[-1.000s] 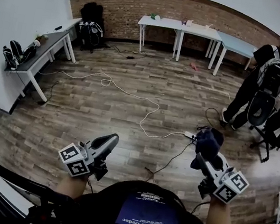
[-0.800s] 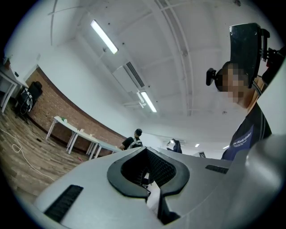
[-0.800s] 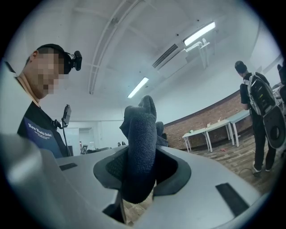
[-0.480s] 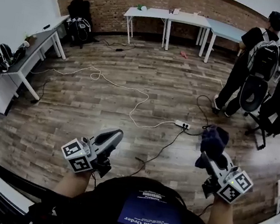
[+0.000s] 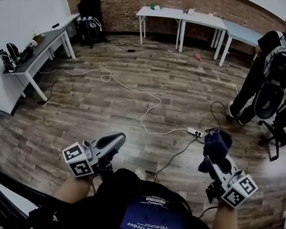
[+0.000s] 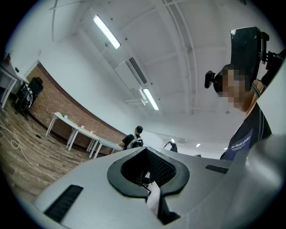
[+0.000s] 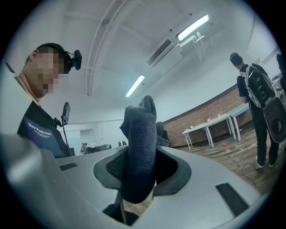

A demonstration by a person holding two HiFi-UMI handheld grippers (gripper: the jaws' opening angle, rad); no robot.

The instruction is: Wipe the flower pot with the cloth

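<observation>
Because wiping likely lies ahead, right gripper (image 5: pixel 210 159), lower right, pinches dark cloth (image 5: pixel 217 143) bunched upward; left gripper (image 5: pixel 115 139), lower left, jaws pressed together, empty.

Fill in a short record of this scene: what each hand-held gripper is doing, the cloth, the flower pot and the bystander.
Left hand-held gripper: shut, empty
Right hand-held gripper: shut on the cloth
Cloth: dark blue, bunched, sticking out past the jaws
Flower pot: not made out in any view
Bystander: standing, wearing a backpack
</observation>
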